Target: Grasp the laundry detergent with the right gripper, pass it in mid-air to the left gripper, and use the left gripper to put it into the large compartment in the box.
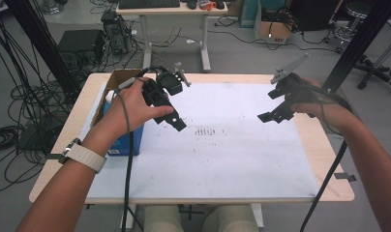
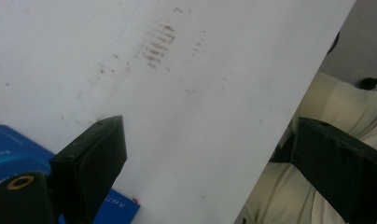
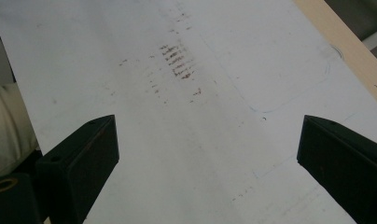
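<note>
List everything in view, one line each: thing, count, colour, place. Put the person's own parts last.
Table: one, light wood, centre of the high view.
White sheet: one, white with dark scuff marks near its middle, covers most of the table top.
Cardboard box: one, brown, open, at the table's far left corner.
Blue box: one, blue, on the table's left side, partly under the left hand.
Desk: one, light, behind the table, with a keyboard on it.
Cables: many, black, on the floor at left.
Left gripper: one, black, held above the sheet, fingers apart.
Right gripper: one, black, held above the sheet, fingers apart.
</note>
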`<state>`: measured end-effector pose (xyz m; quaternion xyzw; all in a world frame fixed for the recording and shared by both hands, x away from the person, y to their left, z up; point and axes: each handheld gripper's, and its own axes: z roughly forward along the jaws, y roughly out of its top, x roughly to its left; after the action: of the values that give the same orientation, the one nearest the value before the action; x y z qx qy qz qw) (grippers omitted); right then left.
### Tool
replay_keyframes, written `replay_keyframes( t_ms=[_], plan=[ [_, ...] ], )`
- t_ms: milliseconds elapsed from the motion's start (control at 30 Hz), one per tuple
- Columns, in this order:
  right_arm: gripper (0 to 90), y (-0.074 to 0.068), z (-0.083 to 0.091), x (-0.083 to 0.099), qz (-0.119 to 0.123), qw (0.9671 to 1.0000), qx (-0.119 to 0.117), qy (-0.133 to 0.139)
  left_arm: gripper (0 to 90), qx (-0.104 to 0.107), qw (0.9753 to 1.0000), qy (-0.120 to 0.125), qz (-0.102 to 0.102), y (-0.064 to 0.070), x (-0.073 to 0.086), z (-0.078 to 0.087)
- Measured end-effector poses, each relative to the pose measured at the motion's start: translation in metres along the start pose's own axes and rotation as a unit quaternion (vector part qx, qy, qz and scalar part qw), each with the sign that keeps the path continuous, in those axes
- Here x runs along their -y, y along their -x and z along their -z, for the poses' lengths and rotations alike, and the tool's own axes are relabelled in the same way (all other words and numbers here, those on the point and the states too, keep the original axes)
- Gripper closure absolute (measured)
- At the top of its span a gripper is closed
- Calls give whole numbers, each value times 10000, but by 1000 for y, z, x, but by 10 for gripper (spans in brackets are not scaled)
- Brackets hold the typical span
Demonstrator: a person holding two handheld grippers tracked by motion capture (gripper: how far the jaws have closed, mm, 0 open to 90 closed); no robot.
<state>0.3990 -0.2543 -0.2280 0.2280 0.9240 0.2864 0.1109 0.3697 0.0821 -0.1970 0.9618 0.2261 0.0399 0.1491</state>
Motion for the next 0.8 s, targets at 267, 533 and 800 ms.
replay_keyframes(
  t_ms=[267,533,800],
  plan=[
    [54,-2,-3,-5,1,10000,-27,37,107,64,9998,-56,-193,5,2,-10],
    [55,-2,-11,-10,124,9998,-94,160,107,61,9996,-107,-243,8,3,-17],
    [55,-1,-9,-8,190,9998,-88,23,109,55,9995,-105,-276,10,1,-18]
  ],
)
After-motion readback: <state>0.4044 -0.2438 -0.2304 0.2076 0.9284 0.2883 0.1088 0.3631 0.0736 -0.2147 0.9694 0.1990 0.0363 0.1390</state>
